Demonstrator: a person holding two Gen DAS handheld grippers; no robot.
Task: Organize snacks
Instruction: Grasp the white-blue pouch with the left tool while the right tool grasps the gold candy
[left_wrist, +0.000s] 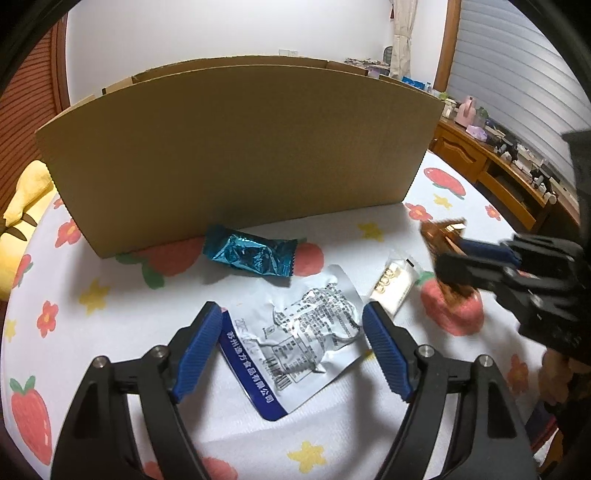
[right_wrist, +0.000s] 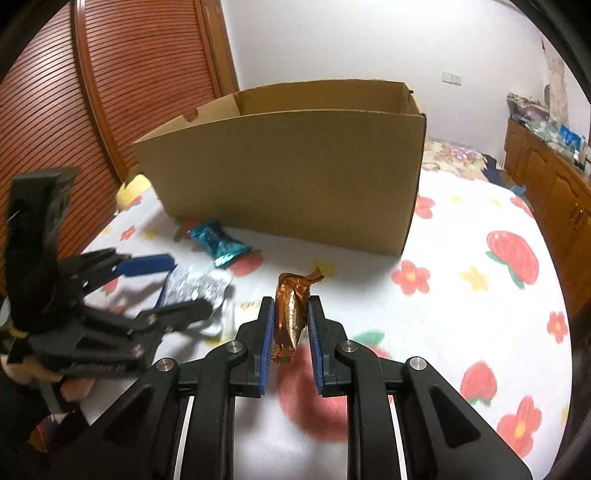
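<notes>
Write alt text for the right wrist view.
The right gripper clamps an orange-brown foil snack above a strawberry-print cloth, facing an open cardboard box. At left, the open left gripper hovers by a silver packet and a teal candy.

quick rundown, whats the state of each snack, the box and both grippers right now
left gripper: open, fingers either side of the silver packet
right gripper: shut on the orange snack
orange snack: held upright, lifted off the sheet
silver packet: flat on the sheet, crumpled, printed side up
blue snack: lying sealed by the box wall
white packet: lying on the sheet
cardboard box: upright, top open
</notes>
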